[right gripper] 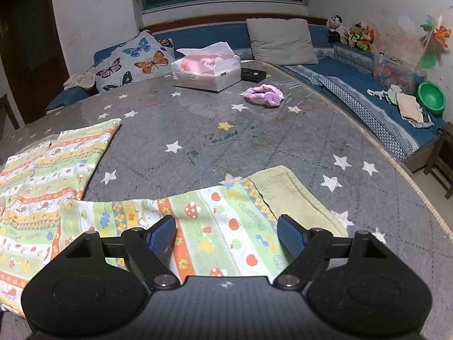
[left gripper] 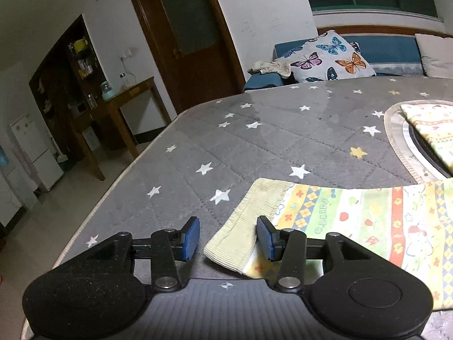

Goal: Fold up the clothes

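Pyjamas (right gripper: 220, 226) with a fruit-and-mushroom print lie spread flat on the grey starred table cover (right gripper: 254, 136), which suits folding. The left gripper (left gripper: 228, 239) hovers with jaws apart at 1 ribbed cuff (left gripper: 249, 221), gripping nothing; the right gripper (right gripper: 226, 235) hangs likewise spread over a sleeve or leg (I cannot tell which) near the other cuff (right gripper: 294, 195). Probably both are lining up to pinch an edge. Farther off sits a tissue box (right gripper: 206, 70) with a sheet sticking out, beside a purple headband (right gripper: 264, 93). A green bowl (right gripper: 430, 97) on the bench looks empty.
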Action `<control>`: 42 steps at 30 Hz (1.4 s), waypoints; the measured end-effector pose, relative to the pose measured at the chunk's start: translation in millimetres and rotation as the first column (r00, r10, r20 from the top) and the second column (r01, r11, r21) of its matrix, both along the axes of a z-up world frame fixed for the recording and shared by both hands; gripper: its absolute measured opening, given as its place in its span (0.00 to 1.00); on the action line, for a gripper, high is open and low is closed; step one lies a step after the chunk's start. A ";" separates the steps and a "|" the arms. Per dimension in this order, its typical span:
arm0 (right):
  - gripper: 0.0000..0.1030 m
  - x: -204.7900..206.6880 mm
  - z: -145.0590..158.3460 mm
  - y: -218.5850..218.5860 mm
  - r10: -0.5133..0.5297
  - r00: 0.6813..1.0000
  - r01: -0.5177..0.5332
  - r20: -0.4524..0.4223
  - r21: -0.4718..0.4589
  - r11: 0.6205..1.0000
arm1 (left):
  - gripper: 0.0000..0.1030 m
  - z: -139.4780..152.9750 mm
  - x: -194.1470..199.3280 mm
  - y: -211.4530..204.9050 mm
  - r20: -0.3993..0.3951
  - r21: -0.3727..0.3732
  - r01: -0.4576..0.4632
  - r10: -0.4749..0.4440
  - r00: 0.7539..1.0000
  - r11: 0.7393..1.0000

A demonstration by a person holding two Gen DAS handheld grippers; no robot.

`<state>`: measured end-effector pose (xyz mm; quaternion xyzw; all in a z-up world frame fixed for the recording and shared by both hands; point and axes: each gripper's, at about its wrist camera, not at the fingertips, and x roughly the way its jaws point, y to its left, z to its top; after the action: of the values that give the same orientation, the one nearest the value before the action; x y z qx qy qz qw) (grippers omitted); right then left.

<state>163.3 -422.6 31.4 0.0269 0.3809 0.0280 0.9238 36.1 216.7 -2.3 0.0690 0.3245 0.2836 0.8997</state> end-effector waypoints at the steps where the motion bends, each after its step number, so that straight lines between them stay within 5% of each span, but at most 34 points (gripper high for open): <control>1: 0.79 -0.7 0.4 0.2 0.002 1.000 -0.002 0.000 -0.003 1.000 | 0.47 1.1 -0.1 -0.1 -0.001 -0.005 -0.002 0.002 1.000 1.000; 6: 0.79 -10.9 10.9 6.5 0.025 0.999 -0.024 0.025 -0.029 0.999 | 0.48 13.9 -1.8 -14.0 0.012 -0.033 0.019 -0.019 1.000 0.999; 11: 0.79 -23.7 24.3 26.0 0.107 0.993 -0.106 0.048 -0.015 0.994 | 0.49 28.9 -4.9 -60.2 0.037 -0.066 0.173 -0.171 0.985 0.983; 18: 0.79 -38.6 26.7 73.6 0.266 0.963 -0.266 0.048 -0.009 0.964 | 0.49 32.3 10.4 -134.4 0.044 -0.105 0.404 -0.402 0.915 0.909; 27: 0.78 -58.5 19.1 120.2 0.401 0.916 -0.401 0.032 -0.021 0.916 | 0.49 6.7 25.7 -199.6 -0.010 -0.089 0.565 -0.568 0.823 0.820; 33: 0.67 -72.1 24.2 140.6 0.462 0.886 -0.462 0.040 -0.016 0.887 | 0.49 2.7 17.3 -217.6 -0.004 -0.051 0.612 -0.613 0.790 0.789; 36: 0.59 -81.1 31.8 152.8 0.514 0.856 -0.515 0.051 0.002 0.857 | 0.49 2.5 15.8 -218.1 0.000 -0.049 0.616 -0.617 0.787 0.786; 42: 0.51 -103.7 37.3 193.3 0.665 0.744 -0.667 0.054 0.033 0.744 | 0.49 6.3 13.5 -213.1 0.018 -0.059 0.604 -0.604 0.797 0.795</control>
<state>59.6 -229.3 68.7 -0.0884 0.3466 0.3659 0.8592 49.6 3.6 4.0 0.1412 0.2949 -0.0283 0.9446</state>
